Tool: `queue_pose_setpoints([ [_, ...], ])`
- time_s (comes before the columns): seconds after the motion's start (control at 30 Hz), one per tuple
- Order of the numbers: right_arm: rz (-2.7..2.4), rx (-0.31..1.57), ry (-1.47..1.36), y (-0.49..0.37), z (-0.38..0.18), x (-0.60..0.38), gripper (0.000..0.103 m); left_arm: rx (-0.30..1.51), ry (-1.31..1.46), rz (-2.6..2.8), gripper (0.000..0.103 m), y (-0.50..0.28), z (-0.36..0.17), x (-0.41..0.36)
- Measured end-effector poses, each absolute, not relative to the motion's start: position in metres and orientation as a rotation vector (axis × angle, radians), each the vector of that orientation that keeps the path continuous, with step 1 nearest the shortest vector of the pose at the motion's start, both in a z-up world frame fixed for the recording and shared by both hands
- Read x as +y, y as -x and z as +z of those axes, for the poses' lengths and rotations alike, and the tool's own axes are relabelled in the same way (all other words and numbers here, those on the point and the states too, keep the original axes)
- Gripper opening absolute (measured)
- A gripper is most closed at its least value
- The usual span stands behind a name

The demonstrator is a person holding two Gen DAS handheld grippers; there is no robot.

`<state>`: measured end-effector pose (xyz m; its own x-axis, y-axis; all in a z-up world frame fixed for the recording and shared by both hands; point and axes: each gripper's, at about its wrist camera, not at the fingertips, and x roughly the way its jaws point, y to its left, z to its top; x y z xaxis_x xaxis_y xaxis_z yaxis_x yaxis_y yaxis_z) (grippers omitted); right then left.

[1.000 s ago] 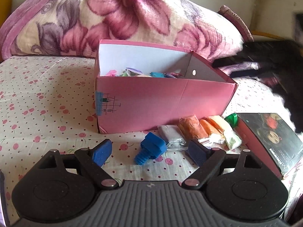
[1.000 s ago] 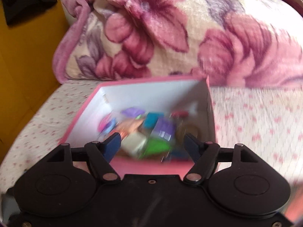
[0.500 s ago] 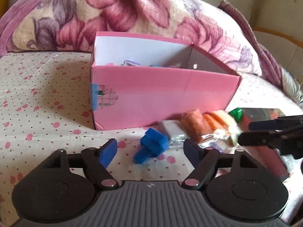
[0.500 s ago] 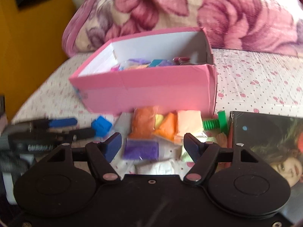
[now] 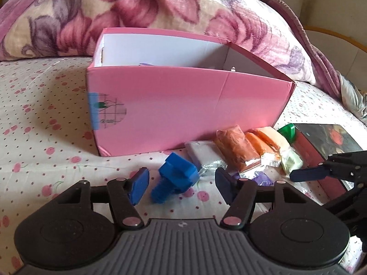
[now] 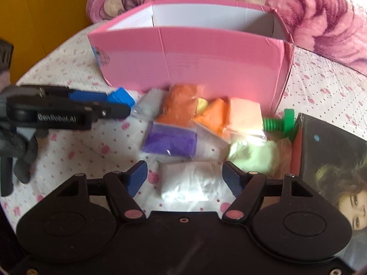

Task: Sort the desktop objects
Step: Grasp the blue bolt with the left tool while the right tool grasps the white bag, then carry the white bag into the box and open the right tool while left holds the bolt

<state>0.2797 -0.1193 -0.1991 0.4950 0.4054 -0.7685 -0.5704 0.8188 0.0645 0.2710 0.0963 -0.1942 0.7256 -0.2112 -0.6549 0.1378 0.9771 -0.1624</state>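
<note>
In the left wrist view we see the left gripper (image 5: 182,184) at lower centre, jaws apart, with the blue bolt (image 5: 175,180) lying between its fingertips on the dotted sheet (image 5: 41,123). Behind it stands the pink box (image 5: 183,110); its near wall hides almost all the contents, only a purple scrap showing above the rim. At right, clay packets (image 5: 236,146) lie against the box base, a green bolt (image 5: 287,131) partly hidden behind them. The right gripper (image 5: 307,174) enters from the right edge, mostly cut off. In the right wrist view we see the right gripper (image 6: 184,180), jaws apart, around a white packet (image 6: 190,181) blurred by glare. At lower right a book (image 6: 332,167) is cut off by the frame. A floral blanket (image 5: 160,6) fills the top.
</note>
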Motion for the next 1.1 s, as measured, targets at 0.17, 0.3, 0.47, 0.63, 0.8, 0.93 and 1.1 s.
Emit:
queue_pose_setpoints([
  [0.17,0.593,0.881,0.237,-0.28,-0.206,-0.119,0.074,0.751,0.051,-0.185,0.041,-0.276,-0.197,0.088],
  [0.3,0.599,0.875,0.232,-0.28,-0.207,-0.122,0.069,0.759,0.024,-0.191,0.039,-0.275,-0.194,0.085],
  [0.47,0.603,0.88,0.191,-0.28,-0.204,-0.132,0.051,0.736,0.03,-0.195,0.039,-0.271,-0.181,0.087],
  [0.63,0.61,0.882,0.181,-0.27,-0.199,-0.137,0.05,0.718,0.031,-0.196,0.039,-0.266,-0.17,0.087],
  [0.8,0.605,0.869,0.132,-0.266,-0.184,-0.142,0.05,0.712,0.036,-0.193,0.039,-0.263,-0.165,0.091],
  [0.93,0.597,0.842,0.087,-0.269,-0.164,-0.144,0.05,0.698,0.034,-0.215,0.039,-0.259,-0.16,0.09],
  [1.1,0.603,0.806,0.06,-0.276,-0.139,-0.139,0.05,0.687,0.042,-0.244,0.039,-0.255,-0.155,0.089],
])
